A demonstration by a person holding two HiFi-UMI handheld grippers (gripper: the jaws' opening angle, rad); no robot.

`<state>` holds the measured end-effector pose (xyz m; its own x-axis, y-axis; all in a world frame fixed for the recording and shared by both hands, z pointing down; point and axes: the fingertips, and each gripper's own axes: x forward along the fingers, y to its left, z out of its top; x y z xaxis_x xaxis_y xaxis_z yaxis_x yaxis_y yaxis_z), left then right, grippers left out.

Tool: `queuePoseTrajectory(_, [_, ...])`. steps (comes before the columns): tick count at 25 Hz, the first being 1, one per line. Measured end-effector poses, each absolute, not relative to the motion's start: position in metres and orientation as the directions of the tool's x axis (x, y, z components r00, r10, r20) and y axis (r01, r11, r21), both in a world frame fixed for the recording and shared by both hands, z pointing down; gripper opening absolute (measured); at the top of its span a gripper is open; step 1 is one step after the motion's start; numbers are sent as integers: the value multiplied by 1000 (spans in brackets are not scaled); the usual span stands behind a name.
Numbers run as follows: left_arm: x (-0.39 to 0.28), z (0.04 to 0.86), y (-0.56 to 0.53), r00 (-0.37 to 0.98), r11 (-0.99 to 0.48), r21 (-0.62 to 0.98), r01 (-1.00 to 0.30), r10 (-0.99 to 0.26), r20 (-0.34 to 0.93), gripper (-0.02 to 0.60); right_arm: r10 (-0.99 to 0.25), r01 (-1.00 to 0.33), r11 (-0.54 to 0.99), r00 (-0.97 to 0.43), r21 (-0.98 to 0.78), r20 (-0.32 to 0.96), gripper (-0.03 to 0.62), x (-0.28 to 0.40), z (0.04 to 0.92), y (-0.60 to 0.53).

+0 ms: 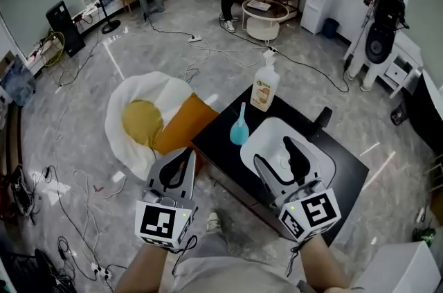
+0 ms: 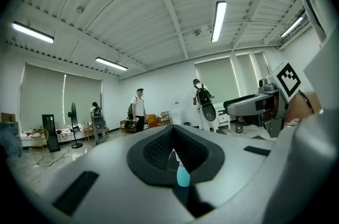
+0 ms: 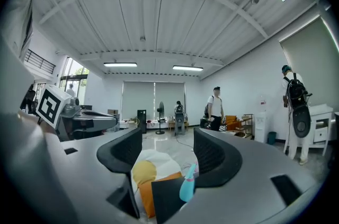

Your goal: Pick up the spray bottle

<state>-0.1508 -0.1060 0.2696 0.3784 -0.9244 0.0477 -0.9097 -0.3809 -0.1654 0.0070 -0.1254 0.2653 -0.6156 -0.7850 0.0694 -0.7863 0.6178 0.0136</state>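
Observation:
A small teal spray bottle (image 1: 239, 127) stands upright on the black table (image 1: 346, 174), near its far left side. It also shows low between the jaws in the left gripper view (image 2: 183, 175) and the right gripper view (image 3: 188, 186). My right gripper (image 1: 280, 160) hovers over the table just short of the bottle, jaws wide apart with nothing between them (image 3: 167, 157). My left gripper (image 1: 181, 156) is off the table's left edge, above the floor. Its pads meet along a thin line (image 2: 172, 138) and hold nothing. Neither gripper touches the bottle.
A beige pump bottle (image 1: 264, 85) stands at the table's far corner, behind the teal one. Left of the table lie a white and yellow egg-shaped cushion (image 1: 142, 120) and an orange pad (image 1: 185, 120). Cables (image 1: 76, 188) trail over the floor. Several people stand far off.

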Motion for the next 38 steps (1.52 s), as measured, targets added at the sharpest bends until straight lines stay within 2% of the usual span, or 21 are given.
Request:
queuePoseTrajectory(8, [-177, 302, -210, 475, -479, -160, -863, -878, 61, 17, -839, -846, 534, -531, -14, 115, 316, -26, 300, -212])
queuePoseTrajectory(14, [-193, 323, -261, 479, -486, -116, -866, -874, 85, 17, -861, -870, 492, -491, -28, 131, 322, -46, 329, -251])
queuePoseTrajectory(19, [-188, 365, -280, 493, -507, -65, -859, -855, 159, 17, -853, -872, 488, -487, -43, 188, 337, -50, 369, -278])
queuePoseTrajectory(28, [-175, 427, -311, 482, -505, -26, -863, -837, 260, 17, -870, -897, 430, -441, -100, 218, 345, -41, 439, -320])
queuePoseTrajectory(38, [-166, 490, -335, 478, -499, 11, -867, -823, 306, 17, -865, -911, 394, -413, -127, 285, 351, -40, 517, -344])
